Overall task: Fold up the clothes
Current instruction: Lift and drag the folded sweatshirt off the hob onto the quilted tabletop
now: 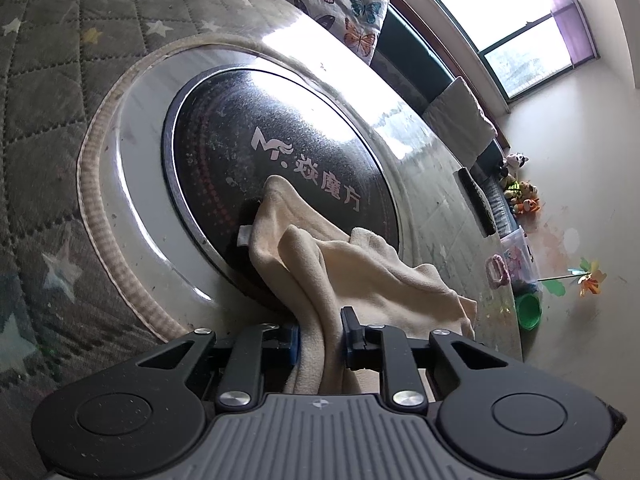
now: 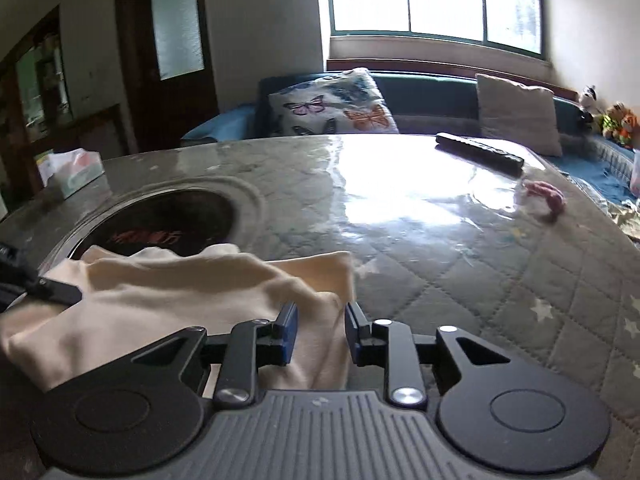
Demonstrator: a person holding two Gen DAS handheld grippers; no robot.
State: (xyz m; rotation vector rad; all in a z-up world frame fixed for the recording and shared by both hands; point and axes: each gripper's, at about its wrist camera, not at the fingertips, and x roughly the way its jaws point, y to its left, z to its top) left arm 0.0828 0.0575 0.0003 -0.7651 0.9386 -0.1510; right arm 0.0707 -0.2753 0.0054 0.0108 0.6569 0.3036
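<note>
Ahead of both my grippers spreads the quilted table (image 2: 460,248), its round black cooktop (image 1: 280,160) beyond my left tool; on it lies the cream garment (image 2: 180,300), bunched; my left gripper (image 1: 320,336) pinches a fold of it; my right gripper (image 2: 320,332) stands slightly apart, cloth loose between its jaws.

Readable marks: one logo only.
White "M." emblem with Chinese characters 焱魔方 printed on black round cooktop (image 1: 280,168) set into table; nothing else legible.
</note>
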